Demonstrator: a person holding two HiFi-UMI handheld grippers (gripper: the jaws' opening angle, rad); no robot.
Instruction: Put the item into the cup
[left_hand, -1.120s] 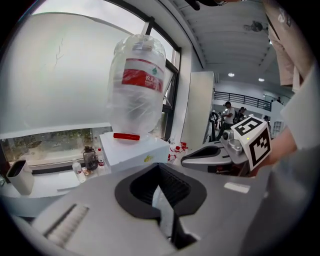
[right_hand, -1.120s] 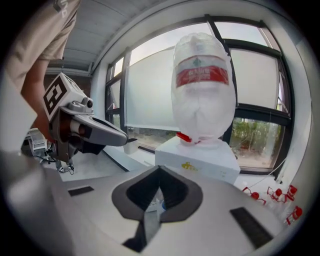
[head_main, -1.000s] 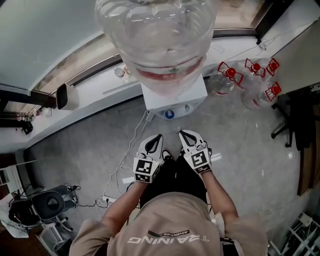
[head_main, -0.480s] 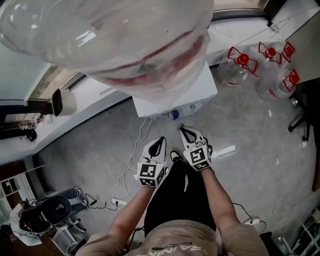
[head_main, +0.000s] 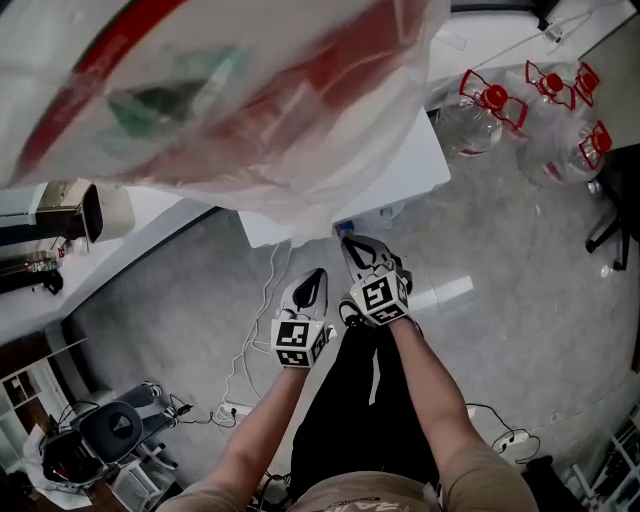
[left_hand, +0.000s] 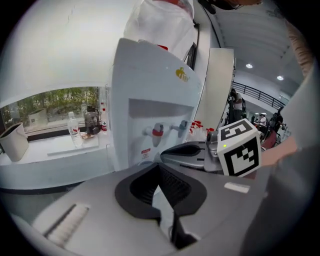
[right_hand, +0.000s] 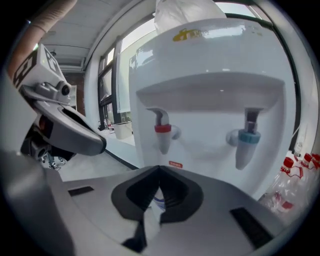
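I see no cup and no loose item in any view. A white water dispenser (head_main: 405, 170) stands right in front, with a big clear bottle (head_main: 200, 90) on top. Its red tap (right_hand: 162, 134) and blue tap (right_hand: 246, 142) fill the right gripper view. My right gripper (head_main: 352, 246) is shut with nothing in it, tips close under the dispenser's front. My left gripper (head_main: 311, 283) is shut too, lower and to the left, holding nothing. In the left gripper view the right gripper (left_hand: 186, 149) shows beside the dispenser (left_hand: 150, 100).
Several empty water jugs with red handles (head_main: 487, 108) lie on the grey floor at the right. Cables (head_main: 250, 340) and a power strip (head_main: 235, 408) trail at the left. A white sill with a white bin (head_main: 100, 212) runs along the left; an office chair (head_main: 105, 432) stands bottom left.
The view has closed in on the dispenser, whose bottle now fills the top. My right gripper has moved forward to the dispenser's front. The left gripper has barely moved.
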